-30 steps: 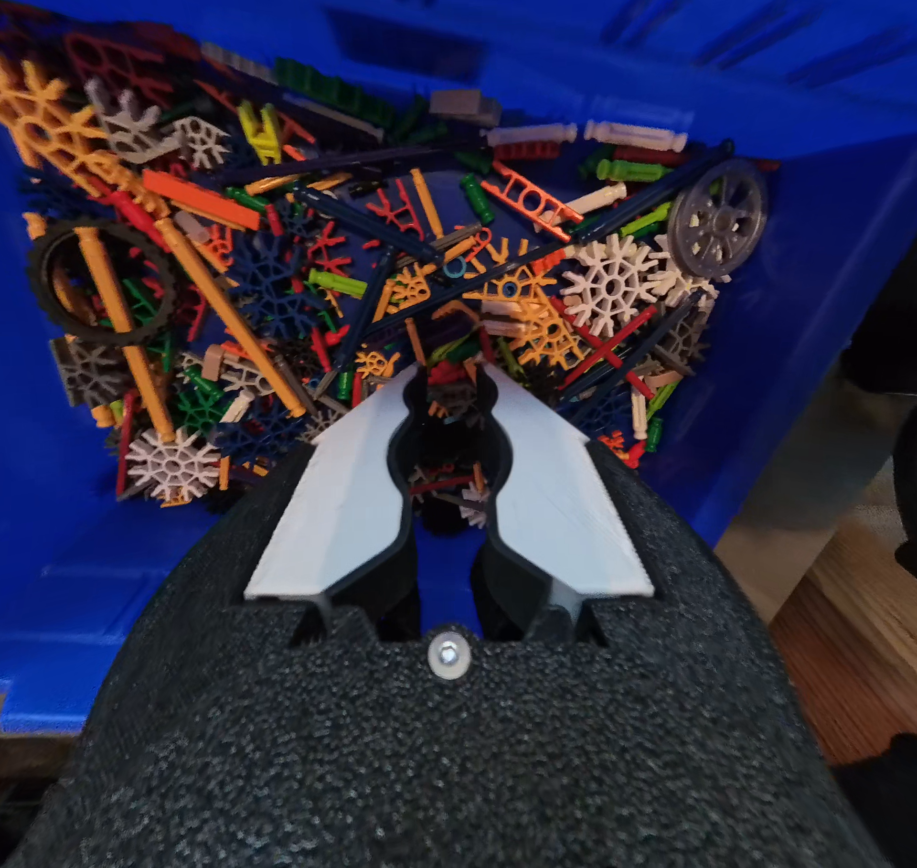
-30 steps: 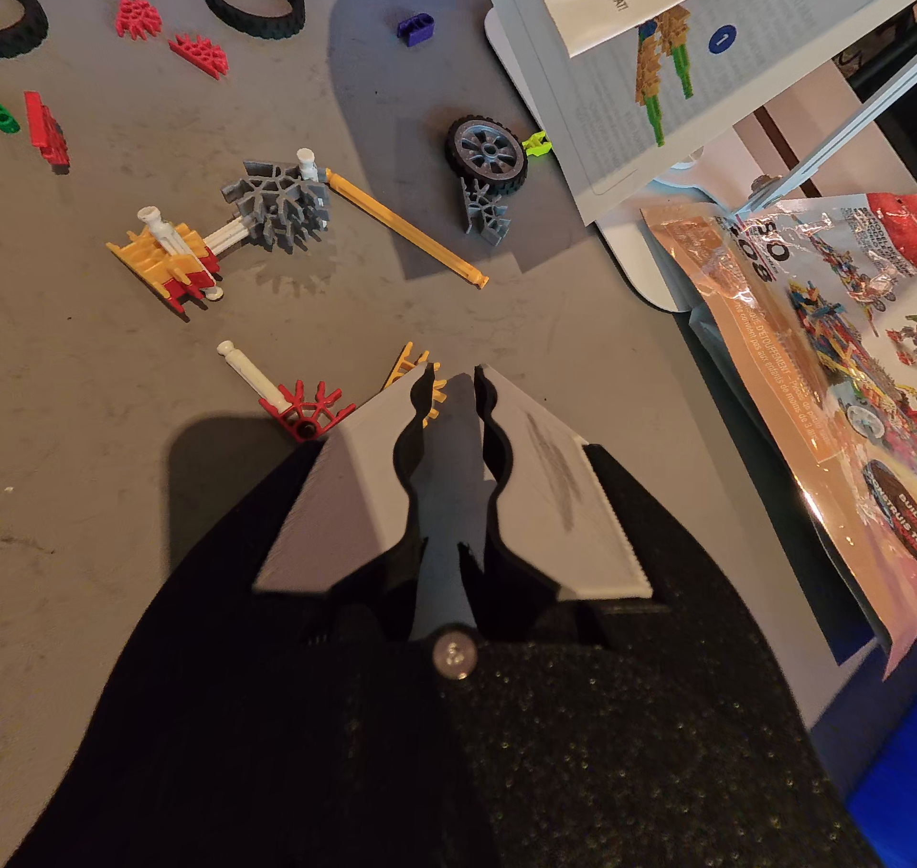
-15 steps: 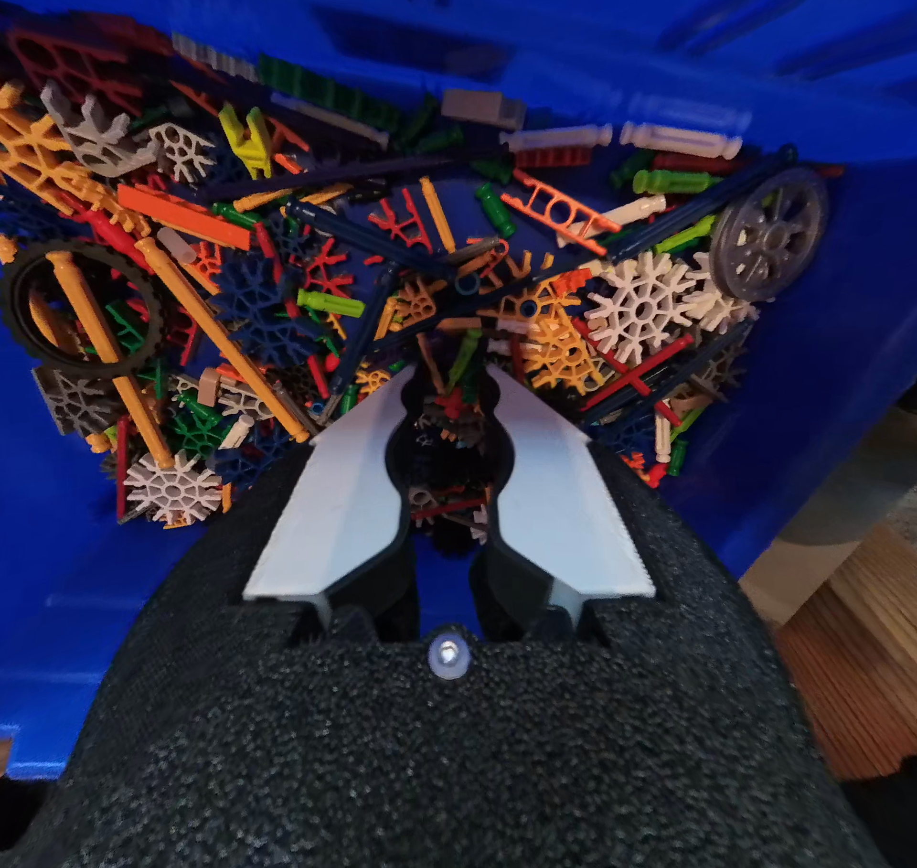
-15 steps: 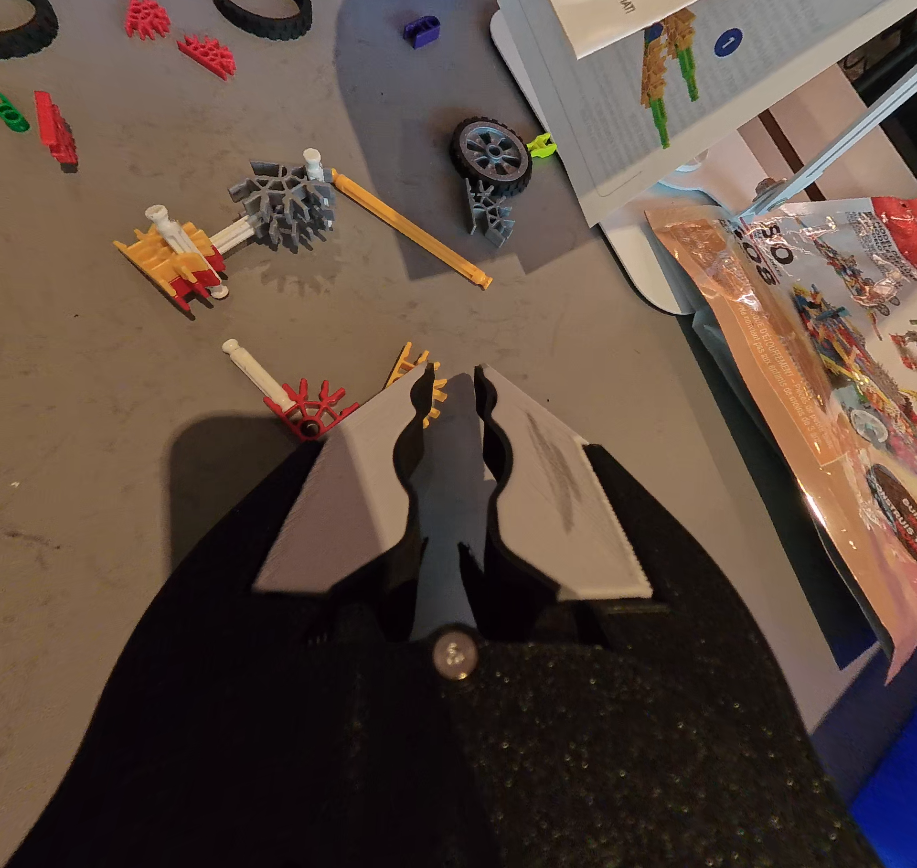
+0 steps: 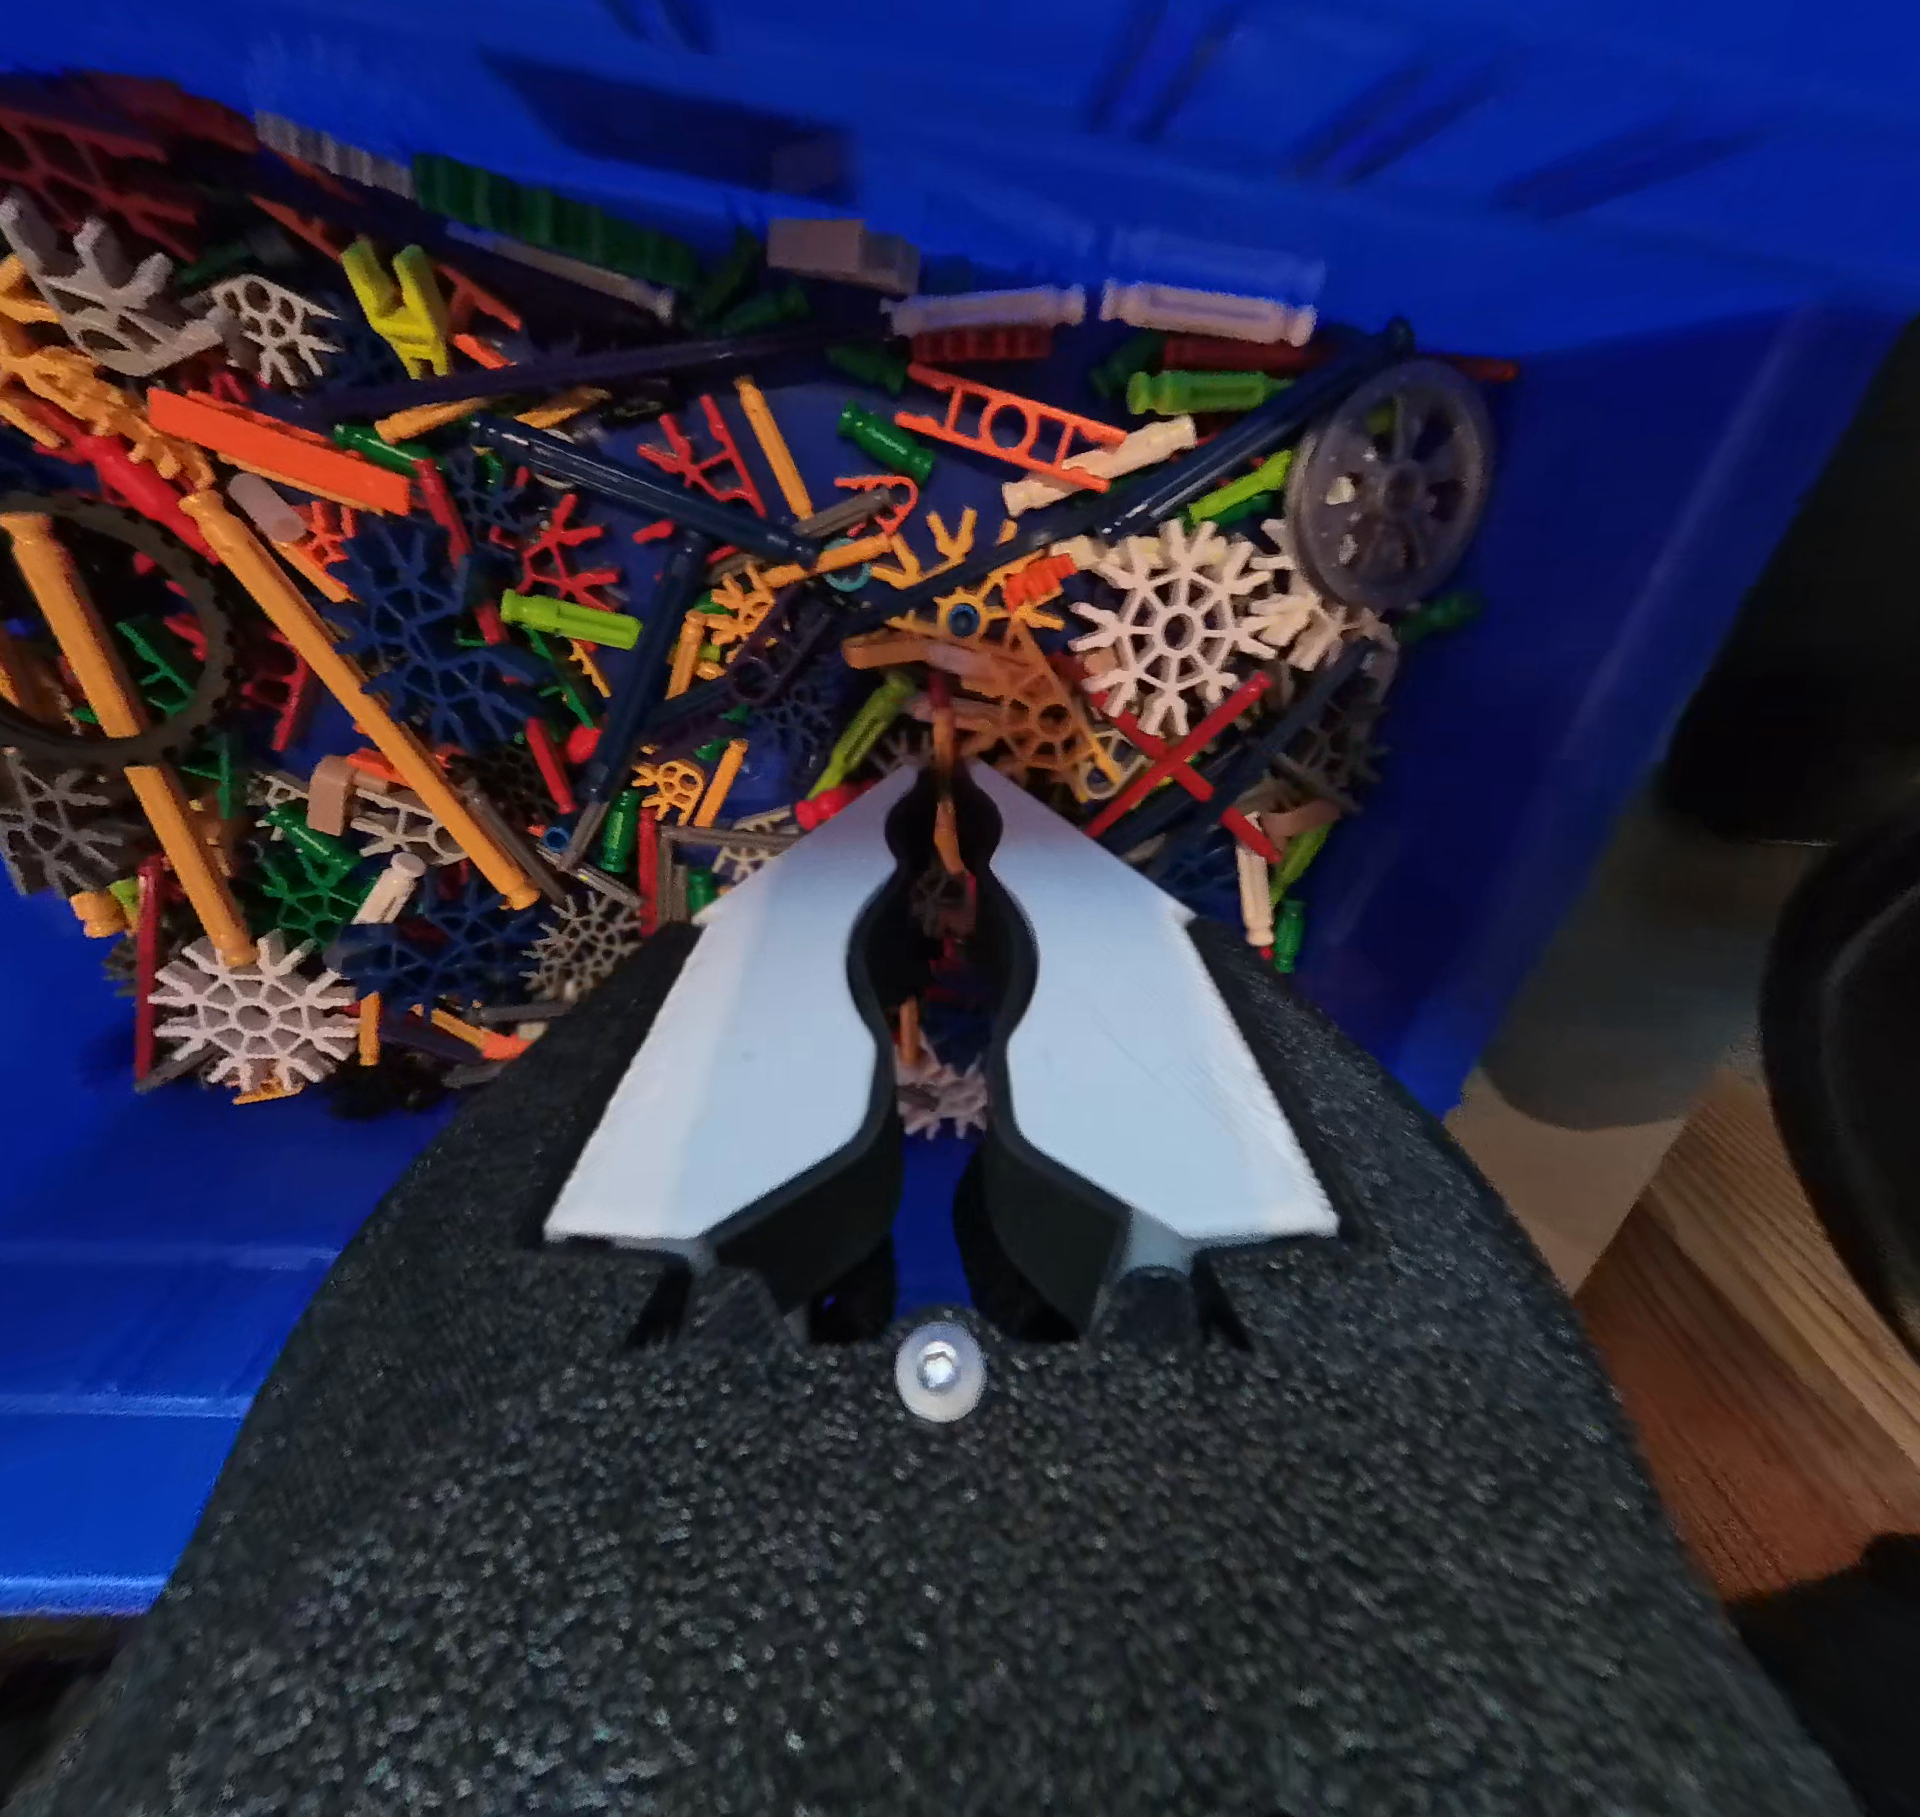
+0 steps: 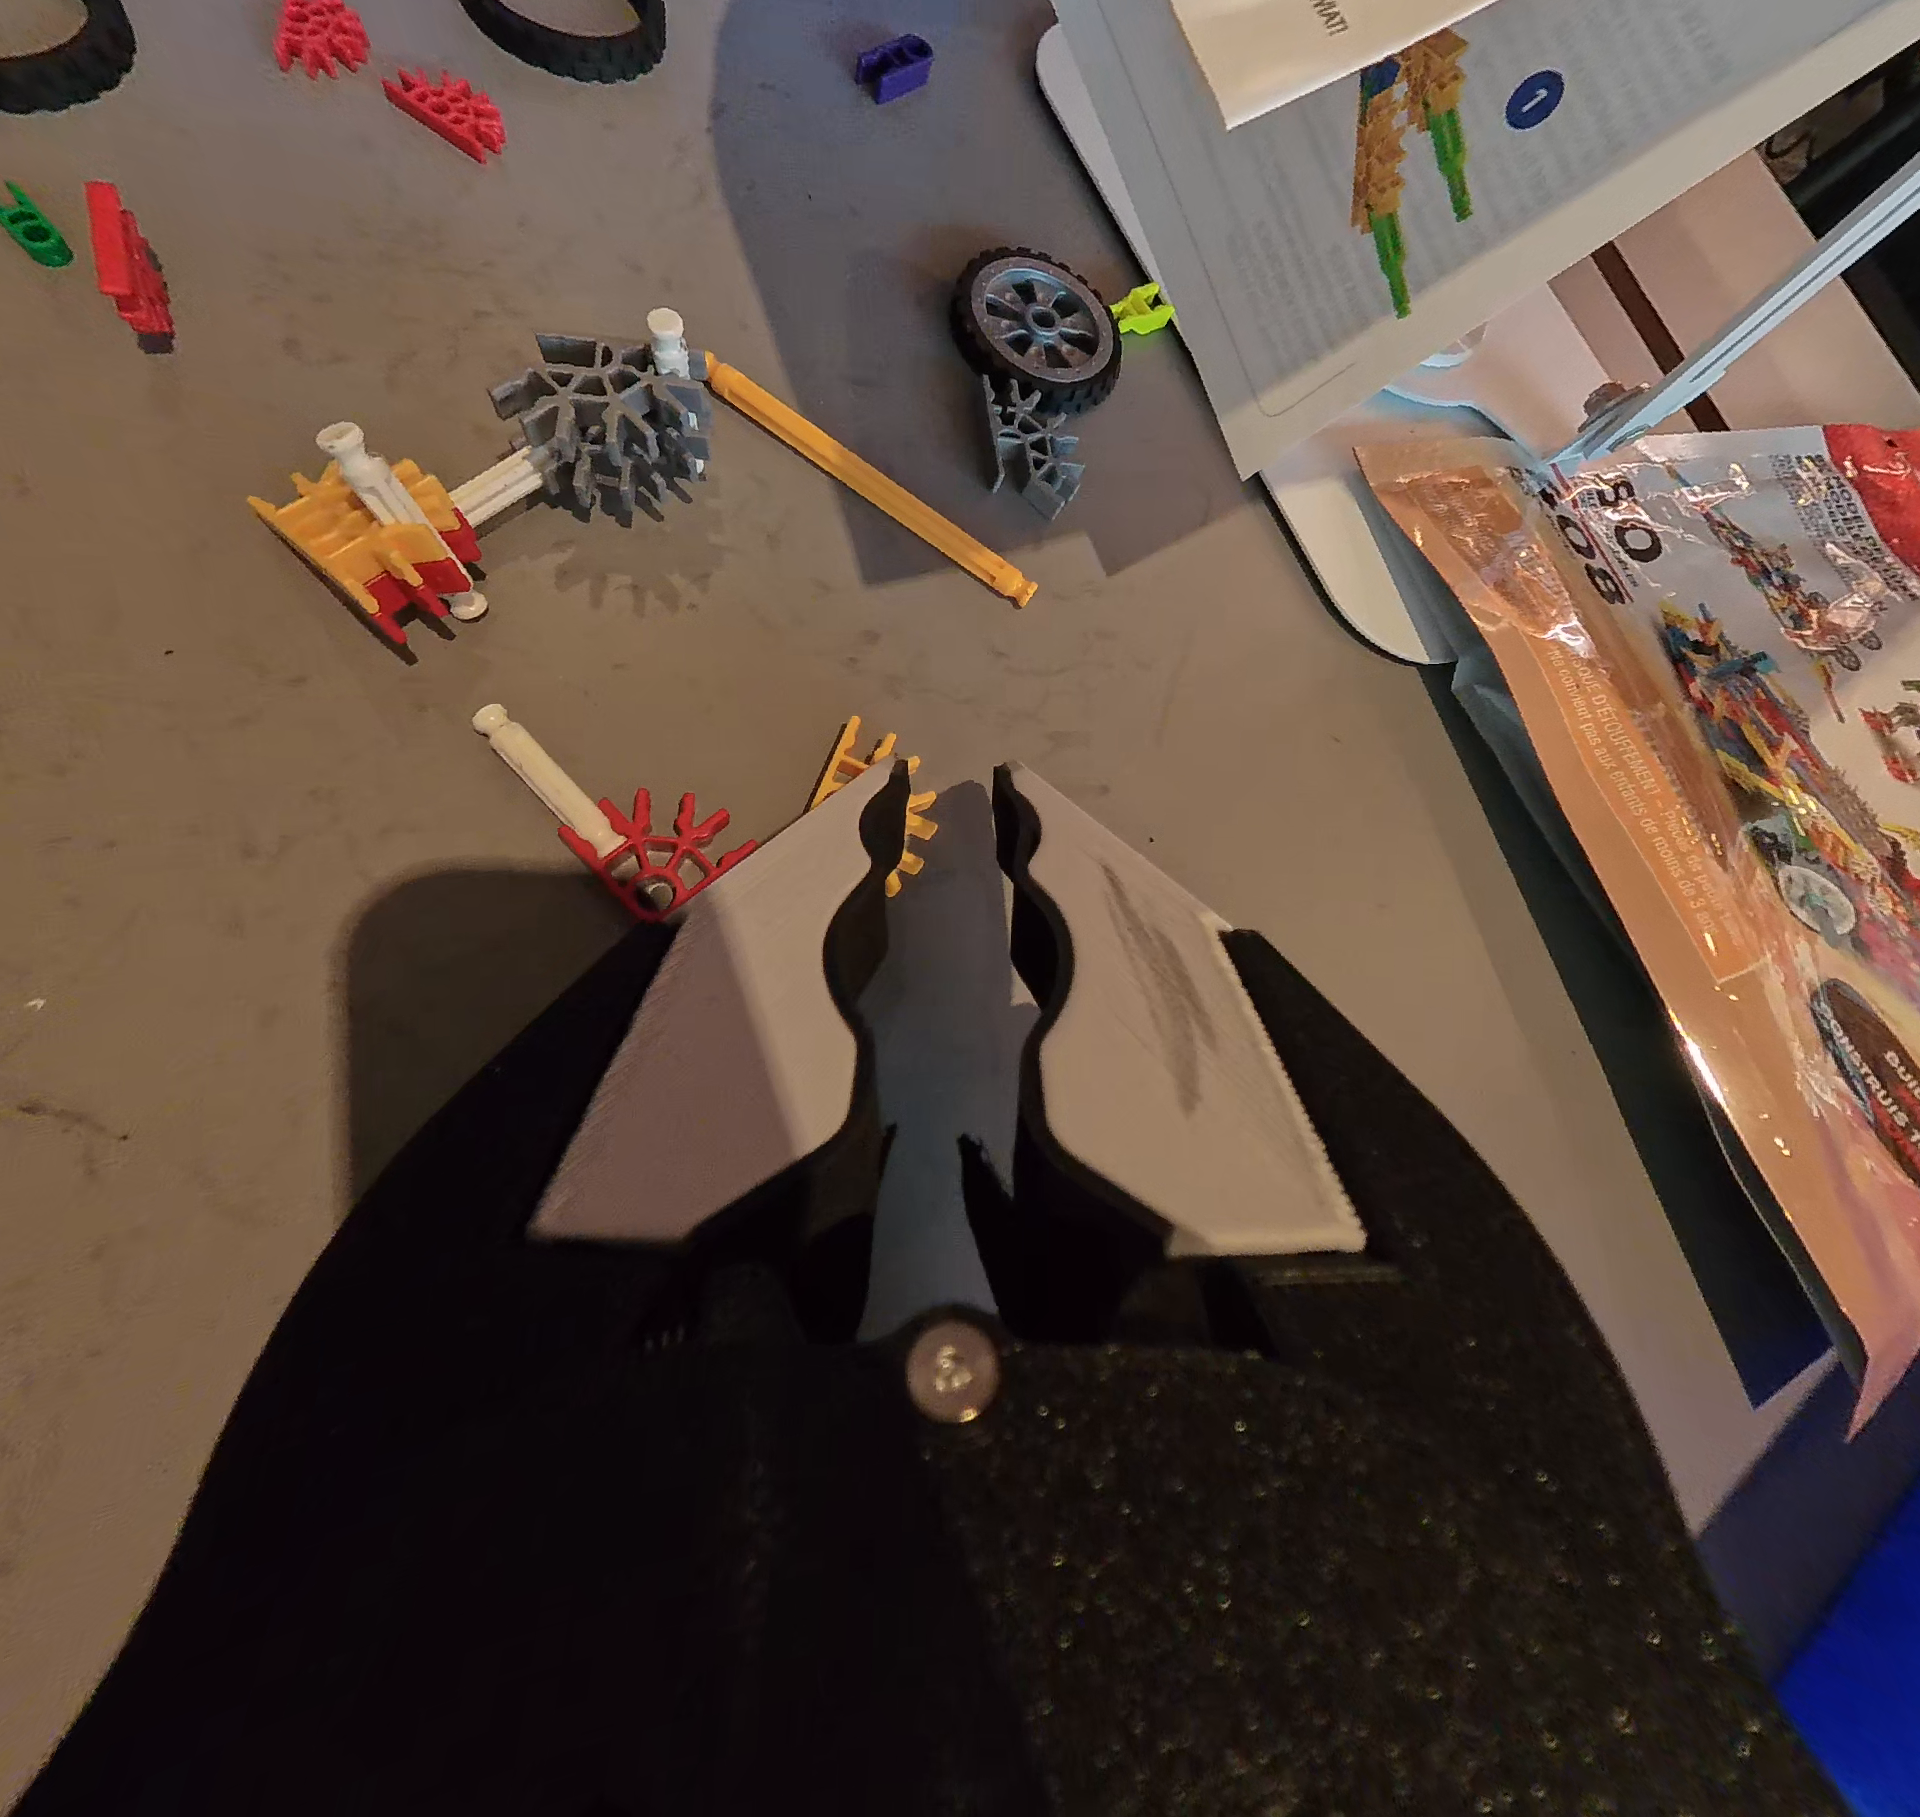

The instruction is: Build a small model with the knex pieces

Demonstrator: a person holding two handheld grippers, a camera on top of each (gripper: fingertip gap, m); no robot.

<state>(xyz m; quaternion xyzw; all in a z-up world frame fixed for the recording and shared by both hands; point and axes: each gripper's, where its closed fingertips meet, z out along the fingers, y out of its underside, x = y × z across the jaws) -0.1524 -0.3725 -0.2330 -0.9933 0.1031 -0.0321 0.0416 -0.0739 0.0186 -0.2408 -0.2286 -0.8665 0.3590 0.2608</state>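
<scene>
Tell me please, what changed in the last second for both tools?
The left tool closed its jaws from wide to narrow, now apparently pinching a thin orange rod in the blue bin; it also shifted slightly sideways. The right tool stayed open and empty over the grey table, beside the yellow connector.

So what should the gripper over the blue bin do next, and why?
Probably lift the left gripper slowly, straight up. Its jaws look closed on a thin orange rod, which sits among tangled pieces in the blue bin. A slow pull should free it without dragging its neighbours along.
</scene>
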